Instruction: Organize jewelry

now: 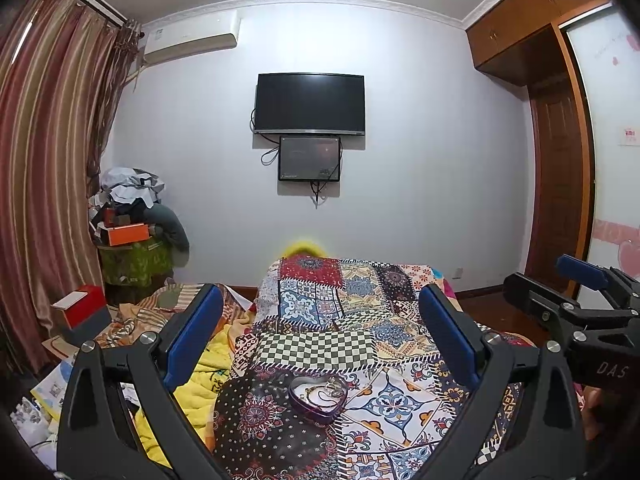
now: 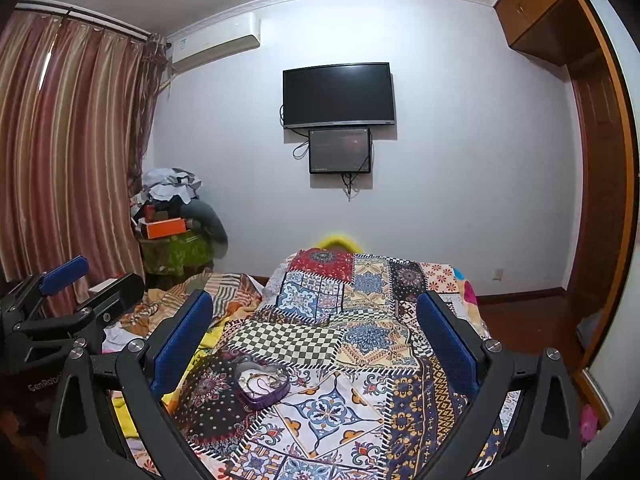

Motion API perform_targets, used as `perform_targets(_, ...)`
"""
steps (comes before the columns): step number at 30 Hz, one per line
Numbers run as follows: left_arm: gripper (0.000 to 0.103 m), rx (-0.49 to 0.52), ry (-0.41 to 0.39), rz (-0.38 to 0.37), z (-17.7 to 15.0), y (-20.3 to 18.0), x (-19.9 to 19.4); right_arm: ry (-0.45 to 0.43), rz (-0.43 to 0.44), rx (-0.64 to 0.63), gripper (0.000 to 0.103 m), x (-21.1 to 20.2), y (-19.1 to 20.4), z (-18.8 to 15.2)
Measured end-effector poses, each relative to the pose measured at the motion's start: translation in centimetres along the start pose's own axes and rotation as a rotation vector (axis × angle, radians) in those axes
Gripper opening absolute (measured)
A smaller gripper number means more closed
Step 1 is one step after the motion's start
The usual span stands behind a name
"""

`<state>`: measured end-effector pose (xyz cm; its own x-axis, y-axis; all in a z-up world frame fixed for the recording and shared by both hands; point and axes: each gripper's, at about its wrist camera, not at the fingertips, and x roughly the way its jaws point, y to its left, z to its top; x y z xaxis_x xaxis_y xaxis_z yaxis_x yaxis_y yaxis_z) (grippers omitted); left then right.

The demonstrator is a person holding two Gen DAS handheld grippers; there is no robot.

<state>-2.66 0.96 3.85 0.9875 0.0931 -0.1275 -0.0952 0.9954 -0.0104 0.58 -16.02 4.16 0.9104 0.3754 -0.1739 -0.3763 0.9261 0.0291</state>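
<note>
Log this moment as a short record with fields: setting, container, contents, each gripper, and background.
setting: bed covered by a patchwork quilt
container: heart-shaped tin, open, resting on the quilt
contents: tangled jewelry pieces inside the tin; individual items too small to tell apart
left gripper: open, holding nothing, raised above the tin
right gripper: open, holding nothing, tin lies toward its left finger
background: wall TV with a smaller screen beneath, striped curtain, air conditioner
</note>
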Motion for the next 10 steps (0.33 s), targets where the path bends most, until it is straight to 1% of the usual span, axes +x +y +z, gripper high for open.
perform_targets(10,0.099,0.0,0.0,0.003,-0.05,0.08,-0.02,0.012,0.004,-0.011,0.101,0.28,0.18,-0.31)
